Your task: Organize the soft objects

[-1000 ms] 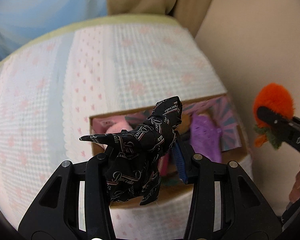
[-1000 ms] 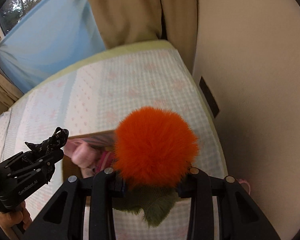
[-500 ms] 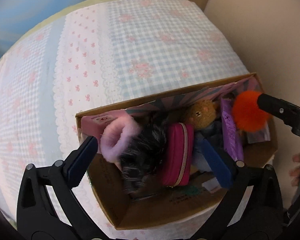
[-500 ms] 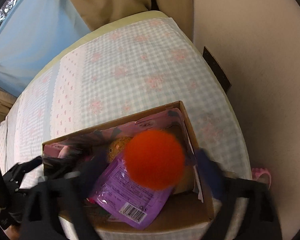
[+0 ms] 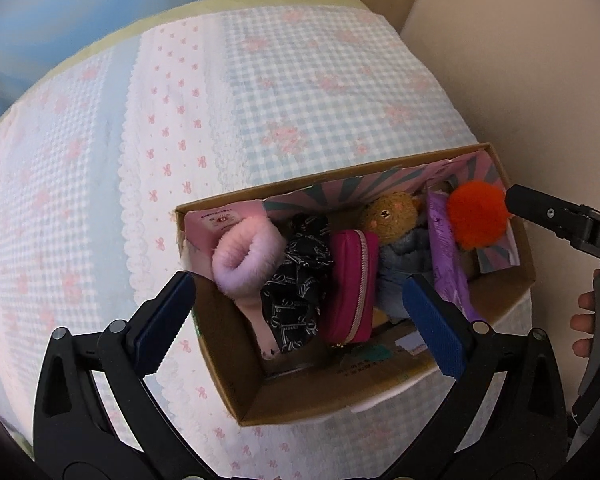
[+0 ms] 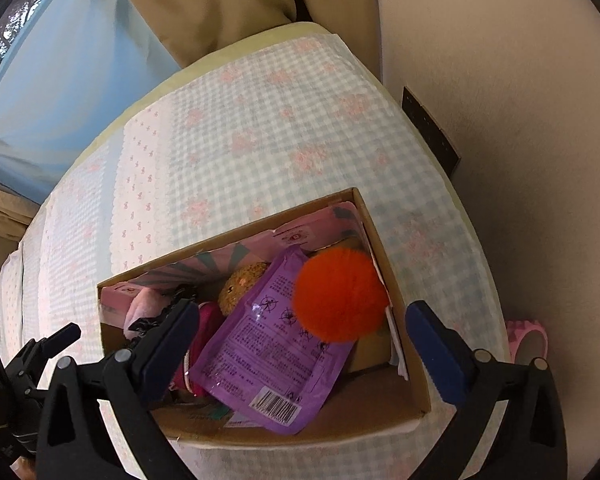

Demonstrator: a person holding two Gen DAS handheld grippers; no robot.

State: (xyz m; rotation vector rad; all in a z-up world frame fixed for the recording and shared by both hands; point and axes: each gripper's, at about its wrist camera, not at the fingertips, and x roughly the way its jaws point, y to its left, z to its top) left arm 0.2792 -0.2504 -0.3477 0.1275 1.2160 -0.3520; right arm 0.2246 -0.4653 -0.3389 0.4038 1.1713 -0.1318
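A cardboard box (image 5: 236, 376) (image 6: 414, 364) sits on the bed's near right corner. In it lie a black printed scrunchie (image 5: 296, 300), a fluffy pink scrunchie (image 5: 248, 260), a magenta zip pouch (image 5: 350, 284), a brown plush bear (image 5: 392, 216), a purple packet (image 6: 268, 356) and an orange pom-pom (image 5: 476, 220) (image 6: 340, 296). My left gripper (image 5: 300, 320) is open and empty above the box's left half. My right gripper (image 6: 300, 340) is open and empty above the right half, with the pom-pom lying on the packet.
The bed has a blue gingham and pink floral quilt (image 5: 260, 92). A beige wall (image 6: 520, 100) runs along the right, with a dark plate (image 6: 430, 128) on it. Curtains (image 6: 204, 4) hang behind. A pink ring (image 6: 528, 336) lies by the bed's right edge.
Both grippers opened: the left let the black scrunchie fall into the box, the right let the orange pom-pom fall in. Both views now look down into the box.
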